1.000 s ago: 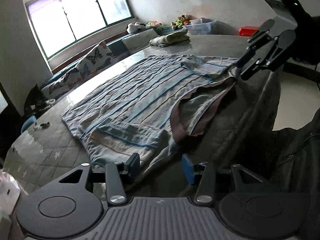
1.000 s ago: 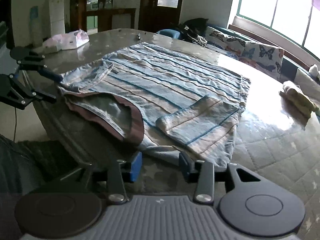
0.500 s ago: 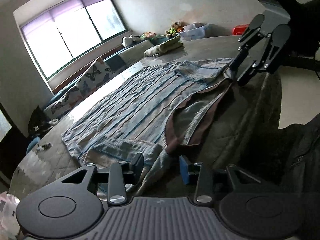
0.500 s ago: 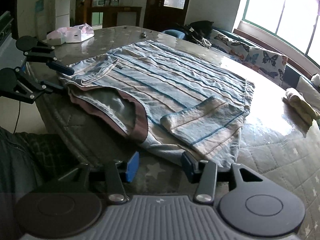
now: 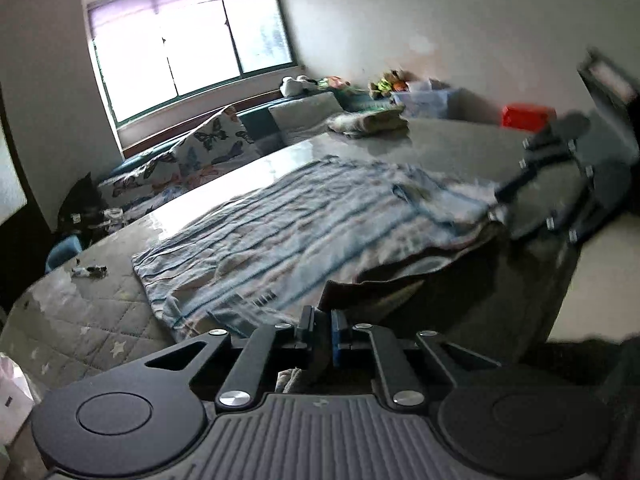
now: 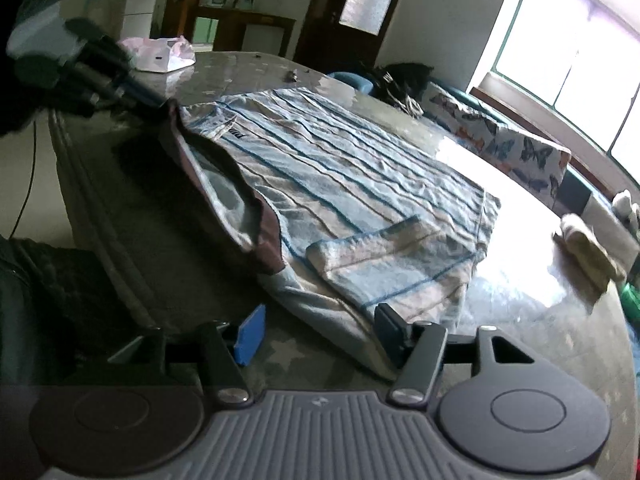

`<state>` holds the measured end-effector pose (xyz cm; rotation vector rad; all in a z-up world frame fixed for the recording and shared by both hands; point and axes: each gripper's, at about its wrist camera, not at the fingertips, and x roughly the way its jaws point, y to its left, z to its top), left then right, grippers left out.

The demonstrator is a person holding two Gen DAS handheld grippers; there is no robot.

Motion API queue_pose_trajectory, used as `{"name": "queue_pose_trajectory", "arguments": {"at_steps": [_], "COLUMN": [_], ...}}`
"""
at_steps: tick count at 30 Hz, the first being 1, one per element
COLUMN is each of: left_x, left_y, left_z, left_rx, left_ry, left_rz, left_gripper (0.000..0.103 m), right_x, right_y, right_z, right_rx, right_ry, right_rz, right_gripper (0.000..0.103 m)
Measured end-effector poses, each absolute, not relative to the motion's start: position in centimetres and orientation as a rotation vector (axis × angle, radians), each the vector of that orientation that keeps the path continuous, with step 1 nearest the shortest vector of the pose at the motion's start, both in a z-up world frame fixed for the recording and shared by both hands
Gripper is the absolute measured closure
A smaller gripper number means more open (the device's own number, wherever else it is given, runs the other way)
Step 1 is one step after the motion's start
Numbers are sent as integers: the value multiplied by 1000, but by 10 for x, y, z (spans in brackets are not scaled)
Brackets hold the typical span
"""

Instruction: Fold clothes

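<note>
One blue-and-cream striped shirt (image 6: pixel 340 184) is spread on the grey quilted round table (image 6: pixel 520 320), with one folded beige garment (image 6: pixel 588 252) and one white plastic bag (image 6: pixel 160 54) well apart. The left gripper (image 5: pixel 322 334), apart a second ago, is now clamped on the shirt's collar edge; the right gripper (image 6: pixel 320 328) is opening over the shirt's shoulder.

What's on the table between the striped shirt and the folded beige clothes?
Nothing: in the right wrist view only bare, glossy table separates the striped shirt from the folded beige clothes.

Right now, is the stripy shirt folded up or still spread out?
Mostly spread out: the striped shirt lies flat across the table, with only one sleeve folded over it.
</note>
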<state>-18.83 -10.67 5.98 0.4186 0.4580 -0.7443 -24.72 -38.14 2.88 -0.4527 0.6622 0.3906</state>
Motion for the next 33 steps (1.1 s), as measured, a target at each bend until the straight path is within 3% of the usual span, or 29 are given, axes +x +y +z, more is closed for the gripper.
{"name": "queue_pose_trajectory", "arguments": {"at_steps": [6,9,12,15,17,20,23,25,33], "left_x": [-163,-158,-165,-178,-187,-200,-210,-214,-215], "left_y": [-105,-104,-102,-100,-98,-97,-94,-92,-98], "left_z": [76,79,72,63,56,48,44,42,25], "left_rx": [339,324,352,392,417,453,484,496,575], "left_ry": [482,496,506,512,515,506,479,468,443], "left_rz": [-729,-737,-752,-764,-768,-755,-739,-737,-736], "left_gripper": [94,94,94,90,89,72,67,57,53], "right_x": [-234,-226,-214,-207,-204,-199,-192,-188,-180], "right_y": [-381,-384,-387,-391,-392,-394,-396,-396,-387], "right_z": [24,21,20,27,33,46,60,69,86], "right_rx": [-496,-514,-491,-428,-391,-343,-313,-298,-320], "right_ry": [619,603,628,651,658,656,645,638,614], "right_rz": [387,369,356,358,355,349,342,336,321], "right_gripper": [46,61,88,94,95,96,96,96,96]}}
